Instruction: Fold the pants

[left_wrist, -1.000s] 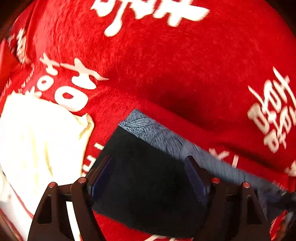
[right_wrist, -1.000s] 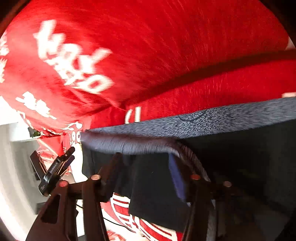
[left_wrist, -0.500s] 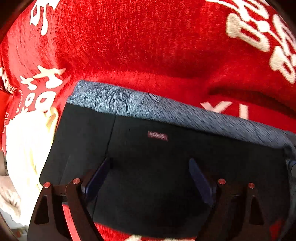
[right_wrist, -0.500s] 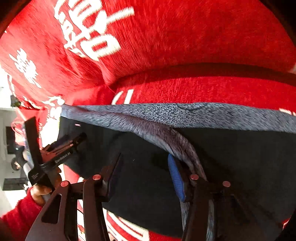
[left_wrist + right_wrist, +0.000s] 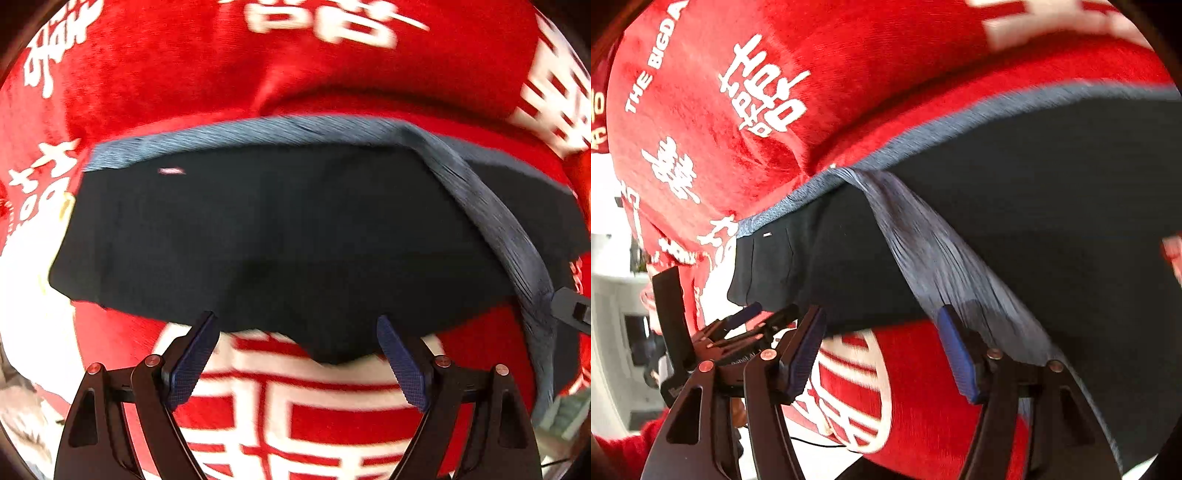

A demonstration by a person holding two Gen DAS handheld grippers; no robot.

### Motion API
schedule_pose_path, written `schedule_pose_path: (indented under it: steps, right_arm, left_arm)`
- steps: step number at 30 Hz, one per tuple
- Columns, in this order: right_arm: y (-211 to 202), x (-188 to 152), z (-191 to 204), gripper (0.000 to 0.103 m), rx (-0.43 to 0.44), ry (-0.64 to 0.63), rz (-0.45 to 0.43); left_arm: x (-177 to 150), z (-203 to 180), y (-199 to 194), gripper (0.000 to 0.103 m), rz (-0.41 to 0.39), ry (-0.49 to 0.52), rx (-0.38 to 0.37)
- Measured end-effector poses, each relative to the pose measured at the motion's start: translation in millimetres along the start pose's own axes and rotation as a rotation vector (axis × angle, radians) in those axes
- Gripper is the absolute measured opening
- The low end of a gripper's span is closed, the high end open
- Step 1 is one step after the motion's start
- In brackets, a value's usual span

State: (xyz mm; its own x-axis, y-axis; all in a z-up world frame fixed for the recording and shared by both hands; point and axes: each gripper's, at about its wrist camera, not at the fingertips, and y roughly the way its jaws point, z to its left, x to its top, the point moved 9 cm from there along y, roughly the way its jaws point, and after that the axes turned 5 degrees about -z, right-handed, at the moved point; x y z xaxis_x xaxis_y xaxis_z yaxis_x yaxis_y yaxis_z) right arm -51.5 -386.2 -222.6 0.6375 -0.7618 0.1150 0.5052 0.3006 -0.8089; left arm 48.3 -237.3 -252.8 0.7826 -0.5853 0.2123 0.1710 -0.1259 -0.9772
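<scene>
The dark pants (image 5: 295,229), with their grey waistband (image 5: 258,129) at the far edge, lie spread on a red blanket (image 5: 184,66), seemingly flattened for folding, while the left gripper (image 5: 297,332) and right gripper (image 5: 882,325) hover spread wide, gripping nothing.

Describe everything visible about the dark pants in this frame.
The pants look like dark navy, nearly black fabric with a heathered grey-blue waistband and a small tag below it. They lie spread on the red blanket, one waistband section folded diagonally across the right part. Both open grippers sit near the hem; whether the right gripper touches it is unclear.
</scene>
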Motion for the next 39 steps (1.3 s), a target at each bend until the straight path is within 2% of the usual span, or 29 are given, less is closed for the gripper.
schedule_pose_path:
  steps: [5, 9, 12, 17, 20, 25, 30, 32, 37, 39]
  right_arm:
    - [-30, -37, -29, 0.068, -0.065, 0.085, -0.049]
    - [-63, -77, -62, 0.068, -0.205, 0.104, -0.097]
    - [-86, -100, -90, 0.068, -0.276, 0.132, -0.121]
    - [-113, -145, -145, 0.068, -0.381, 0.224, -0.118]
    - [-120, -158, -166, 0.068, -0.404, 0.247, -0.121]
    - [-123, -167, -196, 0.068, -0.373, 0.285, -0.133]
    - [-123, -164, -207, 0.067, -0.248, 0.289, -0.136]
    - [-123, -159, -206, 0.064, -0.198, 0.286, -0.134]
    - [-117, -153, -199, 0.047, -0.085, 0.274, -0.114]
    - [-116, -152, -198, 0.046, -0.042, 0.269, -0.109]
  left_arm:
    - [-27, -33, -15, 0.088, -0.001, 0.053, -0.044]
    - [-47, -53, -30, 0.088, -0.012, 0.106, -0.093]
    - [-61, -73, -35, 0.088, -0.009, 0.151, -0.119]
    - [-79, -97, -31, 0.088, 0.014, 0.199, -0.154]
    - [-87, -117, -29, 0.088, 0.034, 0.213, -0.184]
    - [-93, -157, -27, 0.088, 0.039, 0.269, -0.190]
    - [-91, -193, -22, 0.088, 0.067, 0.247, -0.233]
    - [-90, -205, -19, 0.088, 0.090, 0.216, -0.257]
    - [-90, -220, -14, 0.088, 0.133, 0.158, -0.300]
    - [-90, -226, -11, 0.088, 0.146, 0.148, -0.316]
